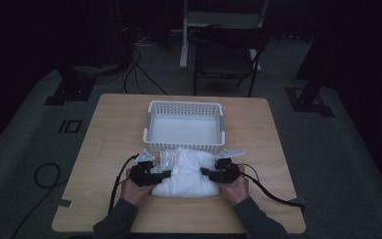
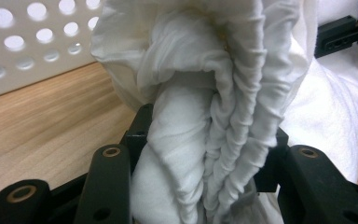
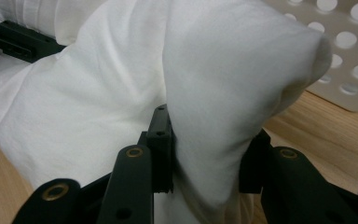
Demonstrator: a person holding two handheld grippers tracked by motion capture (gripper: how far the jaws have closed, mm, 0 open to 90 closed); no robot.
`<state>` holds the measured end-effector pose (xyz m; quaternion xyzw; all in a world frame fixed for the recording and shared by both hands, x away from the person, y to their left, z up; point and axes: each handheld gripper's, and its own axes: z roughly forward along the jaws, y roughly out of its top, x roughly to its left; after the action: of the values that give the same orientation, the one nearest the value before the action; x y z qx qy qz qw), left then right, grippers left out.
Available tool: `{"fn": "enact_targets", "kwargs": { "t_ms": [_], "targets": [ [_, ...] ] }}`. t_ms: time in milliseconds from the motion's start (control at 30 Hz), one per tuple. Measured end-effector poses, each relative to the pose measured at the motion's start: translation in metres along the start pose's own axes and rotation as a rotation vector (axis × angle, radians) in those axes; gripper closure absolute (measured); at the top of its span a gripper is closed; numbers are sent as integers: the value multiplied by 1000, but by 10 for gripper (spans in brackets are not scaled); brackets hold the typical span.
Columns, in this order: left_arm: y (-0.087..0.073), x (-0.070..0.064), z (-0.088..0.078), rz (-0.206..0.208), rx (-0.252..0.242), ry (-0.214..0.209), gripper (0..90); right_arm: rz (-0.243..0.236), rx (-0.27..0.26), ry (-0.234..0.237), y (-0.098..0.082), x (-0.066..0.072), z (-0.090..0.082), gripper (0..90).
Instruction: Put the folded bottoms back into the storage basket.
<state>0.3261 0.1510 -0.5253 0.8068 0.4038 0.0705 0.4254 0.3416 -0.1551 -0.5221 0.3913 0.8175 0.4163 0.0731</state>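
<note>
We are pinching a soft, crumpled white cloth bundle (image 1: 186, 174) with left gripper (image 1: 165, 174) and right gripper (image 1: 205, 173), near a perforated plastic basket (image 1: 184, 107).

High view is appearing dim and underexposed, its surroundings sinking into near-black. Both gripper views are showing bright, even light; the white cloth (image 2: 205, 116) is glaring slightly, nearest folds softening.

A wooden table (image 1: 109, 149) carries a white basket (image 1: 185, 107) and white cloth (image 1: 189, 177).
</note>
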Motion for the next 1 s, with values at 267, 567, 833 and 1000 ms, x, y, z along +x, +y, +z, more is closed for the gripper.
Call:
{"fn": "enact_targets", "kwargs": {
  "t_ms": [267,567,833,1000],
  "targets": [
    [2,-6,-4,19,-3,23,538,-24,-10,-13,3,6,-6,656],
    [6,-12,-11,43,-12,31,542,-34,-13,0,7,8,-14,656],
    [9,-15,-18,54,-29,30,543,-44,-30,-2,10,11,-21,656],
    [12,-17,-23,61,-44,31,544,-63,-43,-13,13,15,-27,657]
  ]
}}
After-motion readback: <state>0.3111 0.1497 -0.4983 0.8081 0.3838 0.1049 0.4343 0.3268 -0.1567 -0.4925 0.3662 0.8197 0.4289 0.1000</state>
